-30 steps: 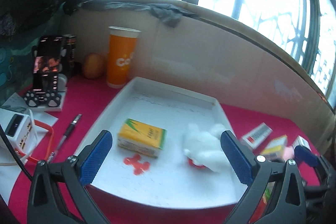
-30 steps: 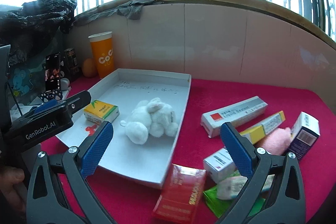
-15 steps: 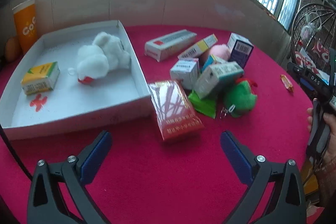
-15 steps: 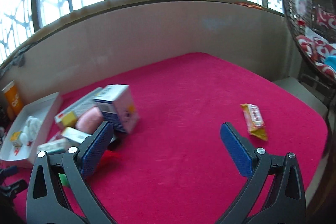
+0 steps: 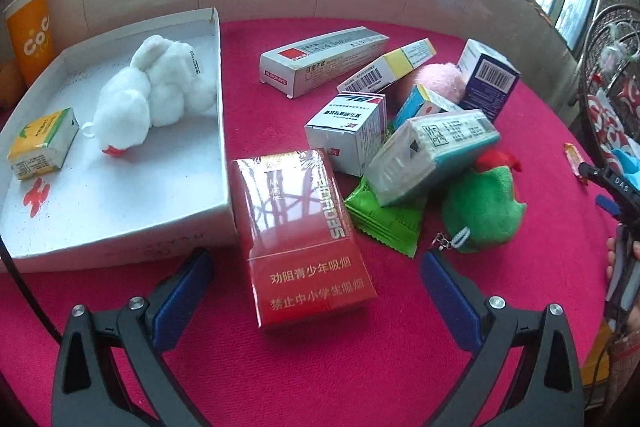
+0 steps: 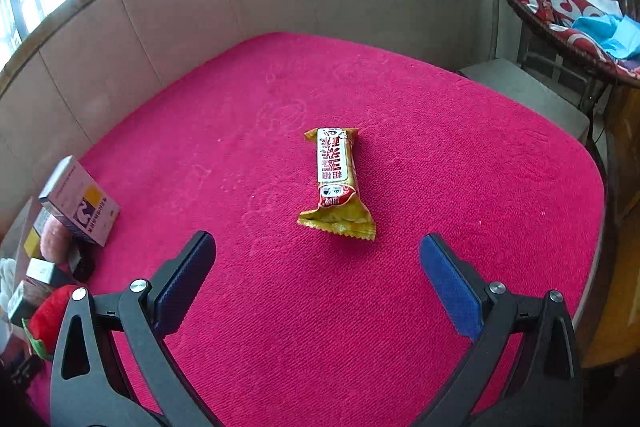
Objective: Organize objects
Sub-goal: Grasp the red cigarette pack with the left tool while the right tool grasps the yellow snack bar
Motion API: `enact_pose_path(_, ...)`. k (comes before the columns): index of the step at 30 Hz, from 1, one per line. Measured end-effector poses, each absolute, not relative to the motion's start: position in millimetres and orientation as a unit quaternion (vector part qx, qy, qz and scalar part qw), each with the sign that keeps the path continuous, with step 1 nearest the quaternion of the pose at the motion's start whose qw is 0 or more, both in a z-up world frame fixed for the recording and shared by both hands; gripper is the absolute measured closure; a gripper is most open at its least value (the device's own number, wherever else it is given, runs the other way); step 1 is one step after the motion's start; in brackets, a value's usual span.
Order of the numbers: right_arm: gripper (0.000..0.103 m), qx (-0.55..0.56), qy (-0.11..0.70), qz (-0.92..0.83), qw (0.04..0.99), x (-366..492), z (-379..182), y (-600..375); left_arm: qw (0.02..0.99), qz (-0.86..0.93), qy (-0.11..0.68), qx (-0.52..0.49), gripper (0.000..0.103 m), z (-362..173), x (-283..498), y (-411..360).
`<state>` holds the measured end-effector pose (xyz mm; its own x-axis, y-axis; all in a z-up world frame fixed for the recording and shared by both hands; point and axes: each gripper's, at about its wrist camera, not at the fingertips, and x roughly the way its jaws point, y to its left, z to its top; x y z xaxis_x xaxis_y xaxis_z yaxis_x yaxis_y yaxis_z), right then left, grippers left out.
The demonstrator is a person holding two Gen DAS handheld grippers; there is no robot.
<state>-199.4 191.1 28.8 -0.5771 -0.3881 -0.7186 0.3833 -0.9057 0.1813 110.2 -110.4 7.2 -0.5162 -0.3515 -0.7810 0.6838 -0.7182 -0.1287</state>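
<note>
Ahead, the snack bar lies lengthwise, pointing away, between the spread, empty right gripper.

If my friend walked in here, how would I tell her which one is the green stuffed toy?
Start at the white tray on the pink tabletop, then look past the red pack to the heap of small boxes. The green stuffed toy sits at the near right edge of that heap, just below the tilted teal-edged box. It is the only fuzzy green thing, with a red tuft and a small keychain.
</note>
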Motion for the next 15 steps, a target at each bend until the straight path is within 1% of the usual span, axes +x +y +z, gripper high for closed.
enact_pose_path(2, 0.000, 0.409, 0.009, -0.887, 0.214, -203, 28, 190, 0.314, -0.843, 0.206, 0.386, 0.000, 6, 109, -107)
enact_pose_path(4, 0.000, 0.419, 0.023, -0.882, 0.214, -211, 28, 186, 0.319, -0.842, 0.202, 0.386, 0.004, 6, 110, -107)
enact_pose_path(9, 0.000, 0.413, 0.071, -0.888, 0.188, -221, 31, 174, 0.339, -0.838, 0.197, 0.380, 0.029, 9, 116, -109)
enact_pose_path(11, 0.000, 0.409, 0.082, -0.889, 0.189, -226, 30, 168, 0.337, -0.839, 0.197, 0.379, 0.032, 9, 116, -109)
enact_pose_path(12, 0.003, 0.417, 0.084, -0.884, 0.192, -230, 27, 166, 0.334, -0.841, 0.195, 0.379, 0.036, 10, 117, -108)
enact_pose_path(13, 0.013, 0.424, 0.083, -0.880, 0.198, -228, 24, 163, 0.332, -0.842, 0.193, 0.379, 0.038, 10, 116, -106)
enact_pose_path(14, 0.013, 0.424, 0.090, -0.880, 0.195, -229, 24, 161, 0.331, -0.843, 0.191, 0.379, 0.039, 9, 115, -106)
enact_pose_path(15, 0.021, 0.421, 0.095, -0.880, 0.199, -226, 26, 160, 0.330, -0.843, 0.190, 0.380, 0.040, 9, 114, -105)
